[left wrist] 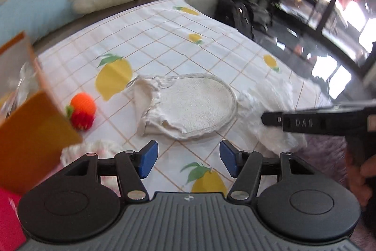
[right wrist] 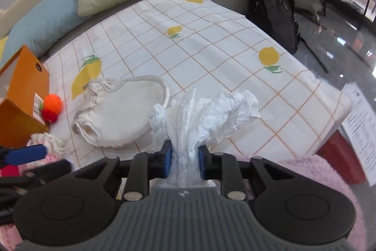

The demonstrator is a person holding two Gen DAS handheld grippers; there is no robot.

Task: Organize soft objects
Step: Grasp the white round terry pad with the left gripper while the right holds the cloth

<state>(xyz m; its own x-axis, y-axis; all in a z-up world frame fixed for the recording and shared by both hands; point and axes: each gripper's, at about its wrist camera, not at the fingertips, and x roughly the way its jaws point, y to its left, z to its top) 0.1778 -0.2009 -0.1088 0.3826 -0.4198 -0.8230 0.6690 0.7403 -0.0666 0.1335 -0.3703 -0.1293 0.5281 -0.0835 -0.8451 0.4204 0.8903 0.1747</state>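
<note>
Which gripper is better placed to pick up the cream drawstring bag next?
Left: the left gripper is open and empty before the drawstring bag; the right gripper is clamped on white tissue.

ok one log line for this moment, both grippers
left gripper: open, empty | right gripper: shut on white tissue | cream pouch: flat on tablecloth
</note>
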